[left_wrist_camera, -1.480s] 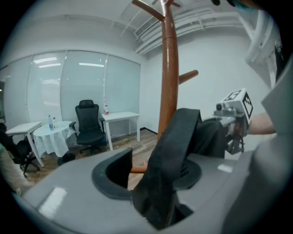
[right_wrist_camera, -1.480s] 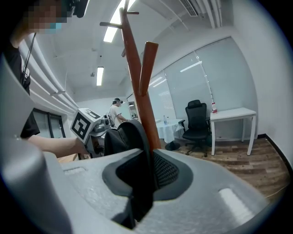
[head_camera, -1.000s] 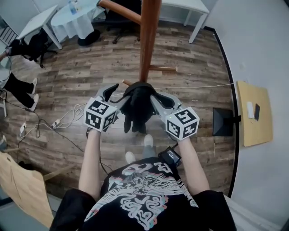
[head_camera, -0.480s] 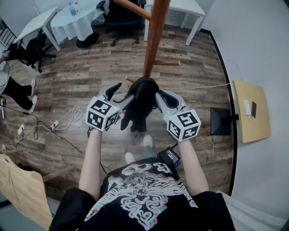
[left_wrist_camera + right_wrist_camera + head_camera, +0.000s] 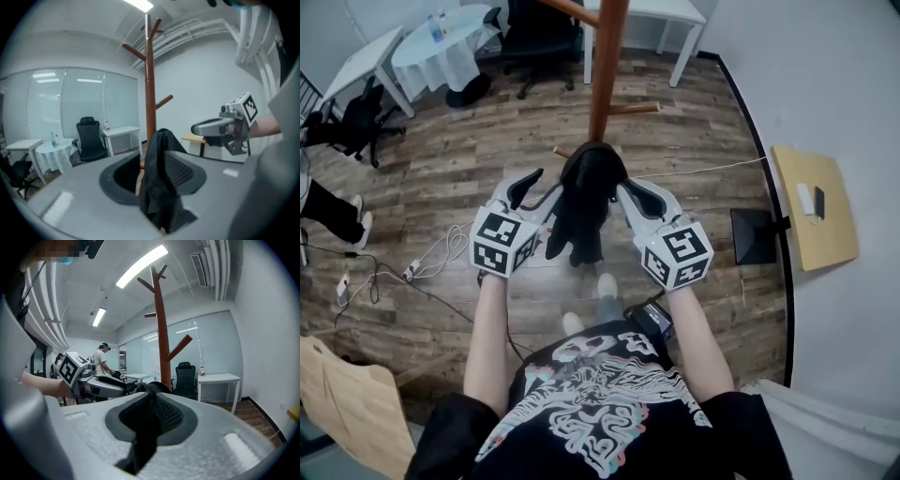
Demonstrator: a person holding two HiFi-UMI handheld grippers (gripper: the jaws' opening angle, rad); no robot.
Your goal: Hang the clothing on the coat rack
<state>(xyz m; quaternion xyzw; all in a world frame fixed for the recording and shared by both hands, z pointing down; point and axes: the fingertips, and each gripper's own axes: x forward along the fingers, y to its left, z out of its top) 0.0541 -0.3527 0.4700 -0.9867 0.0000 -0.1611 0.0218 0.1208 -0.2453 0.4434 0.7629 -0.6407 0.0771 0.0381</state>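
A black garment (image 5: 586,202) hangs bunched between my two grippers, just in front of the brown wooden coat rack (image 5: 605,75). My left gripper (image 5: 546,187) is at its left side. In the left gripper view the cloth (image 5: 159,183) lies against the right pad, a gap shows beside the left pad, and the jaws are closing. My right gripper (image 5: 621,193) is at the garment's right side, shut on a fold of cloth (image 5: 147,427). A short peg (image 5: 562,152) sticks out by the garment's top; whether the cloth rests on it is hidden.
Cables (image 5: 441,248) trail over the wood floor at the left. White tables (image 5: 441,47) and a black office chair (image 5: 534,28) stand behind the rack. A wooden desk (image 5: 811,220) and a black box (image 5: 750,234) are at the right. A person (image 5: 101,359) stands further back.
Both grippers and the garment have risen slightly toward the rack's pole, and the garment's top now sits higher against the short peg.
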